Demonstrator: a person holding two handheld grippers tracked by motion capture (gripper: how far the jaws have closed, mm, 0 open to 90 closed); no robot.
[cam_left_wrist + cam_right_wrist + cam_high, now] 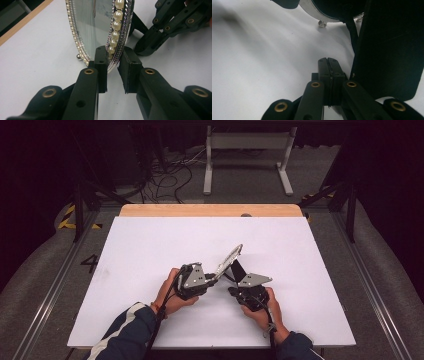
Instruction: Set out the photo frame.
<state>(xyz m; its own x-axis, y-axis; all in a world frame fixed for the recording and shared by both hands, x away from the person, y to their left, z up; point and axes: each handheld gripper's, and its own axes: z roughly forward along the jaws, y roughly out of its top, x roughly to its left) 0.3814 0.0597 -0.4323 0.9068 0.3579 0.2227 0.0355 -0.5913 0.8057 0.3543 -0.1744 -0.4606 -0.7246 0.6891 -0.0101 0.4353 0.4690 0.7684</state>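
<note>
An oval silver frame (230,258) with a pearl-beaded rim (115,22) stands tilted on the white tabletop (150,270), and a glass face shows in the left gripper view. My left gripper (214,278) (114,63) is shut on the frame's lower rim. A black easel stand (238,268) (387,50) props the frame from behind. My right gripper (235,285) (328,63) is shut with nothing between its jaws, low beside that stand. The right gripper (150,42) also appears past the frame in the left gripper view.
The white board has a wooden strip (210,210) along its far edge. Beyond it stand a white metal stand (247,150) and loose cables (165,175) on the floor. Metal rails (370,285) run along both sides.
</note>
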